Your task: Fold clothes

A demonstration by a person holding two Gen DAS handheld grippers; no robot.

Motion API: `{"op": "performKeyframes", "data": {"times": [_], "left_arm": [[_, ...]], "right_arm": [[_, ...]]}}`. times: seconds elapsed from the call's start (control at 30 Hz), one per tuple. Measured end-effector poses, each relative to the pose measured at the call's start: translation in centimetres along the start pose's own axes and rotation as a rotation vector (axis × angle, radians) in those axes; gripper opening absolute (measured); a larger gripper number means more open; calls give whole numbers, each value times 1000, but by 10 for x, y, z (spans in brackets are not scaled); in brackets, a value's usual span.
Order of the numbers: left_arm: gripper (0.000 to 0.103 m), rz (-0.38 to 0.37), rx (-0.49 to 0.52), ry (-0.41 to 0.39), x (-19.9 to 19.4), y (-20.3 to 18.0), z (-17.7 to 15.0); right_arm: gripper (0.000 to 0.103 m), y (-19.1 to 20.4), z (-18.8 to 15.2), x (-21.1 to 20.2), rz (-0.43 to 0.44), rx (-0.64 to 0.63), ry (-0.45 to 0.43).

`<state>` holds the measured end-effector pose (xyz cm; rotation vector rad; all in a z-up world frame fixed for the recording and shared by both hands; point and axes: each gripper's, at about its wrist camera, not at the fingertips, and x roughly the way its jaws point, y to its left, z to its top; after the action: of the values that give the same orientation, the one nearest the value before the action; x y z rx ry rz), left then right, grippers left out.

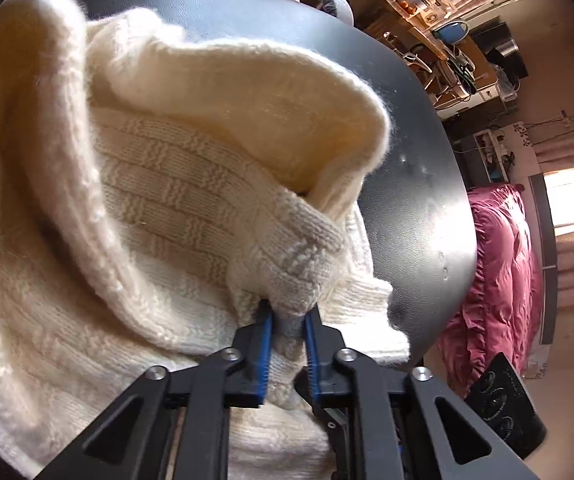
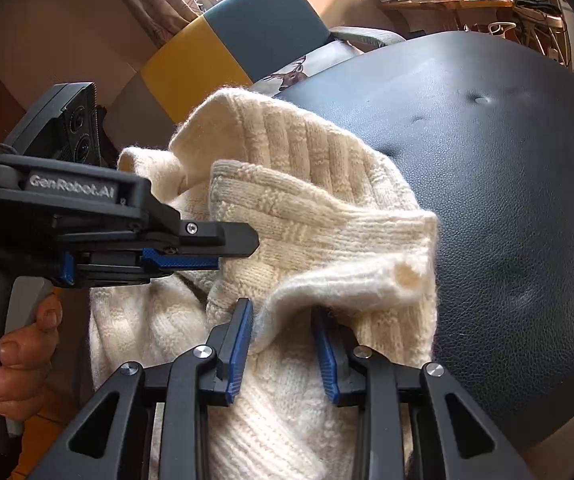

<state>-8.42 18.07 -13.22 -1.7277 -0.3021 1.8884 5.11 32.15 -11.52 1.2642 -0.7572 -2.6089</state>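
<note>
Right wrist view, "GenRobot.AI" on left gripper (image 2: 223,256) casing, its jaws clamped on cream knit sweater (image 2: 307,216), right gripper (image 2: 283,320) pinching a fold too, sweater heaped on black leather seat (image 2: 507,168).

A fuzzy cream knitted-wool sweater (image 1: 175,200) lies on a glossy, grained black leather-look seat (image 2: 507,168), gripped by ridged blue pads (image 1: 266,344).

- Sweater (image 1: 175,184): cream-white knit, basket-weave block pattern, ribbed edges.
- Table (image 2: 507,184): black, leather-grain texture.
- Fingers (image 1: 265,344): black bodies, blue ridged pads.
- Quilt (image 1: 503,280): magenta, ruffled.
</note>
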Motion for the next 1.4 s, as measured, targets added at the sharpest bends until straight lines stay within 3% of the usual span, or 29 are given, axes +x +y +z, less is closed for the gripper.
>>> {"op": "performKeyframes", "data": {"times": [0.17,0.33,0.43,0.63,0.77,0.83,0.9,0.97,1.03,1.23,1.33,1.37,1.4], "left_arm": [[12,-86,-37,-68,-27,20,-5],[12,-222,-9,-270,-107,64,-35],[10,-241,-30,-373,-160,108,-58],[8,-99,-186,-524,-237,211,-115],[9,13,-231,-536,-241,239,-142],[14,-40,-224,-503,-229,229,-142],[38,-83,-191,-477,-213,200,-123],[48,-77,-138,-448,-197,171,-100],[48,-90,-97,-406,-176,144,-75],[52,-47,19,-296,-118,70,-17],[53,0,71,-264,-96,50,0],[49,25,95,-265,-91,47,1],[28,50,119,-266,-87,43,2]], "right_arm": [[34,1,4,-4,12,27,37],[39,4,20,-30,91,48,-39],[42,12,37,-34,111,47,-66],[43,43,49,10,35,-15,43],[46,53,42,39,113,20,118],[47,60,40,46,134,20,148],[52,68,36,48,125,-10,164],[54,75,30,49,122,-44,176],[55,80,22,48,123,-76,180],[56,79,2,47,128,-124,180],[57,75,-3,48,144,-144,178],[57,73,-4,48,148,-146,179],[57,71,-4,48,155,-146,180]]}}
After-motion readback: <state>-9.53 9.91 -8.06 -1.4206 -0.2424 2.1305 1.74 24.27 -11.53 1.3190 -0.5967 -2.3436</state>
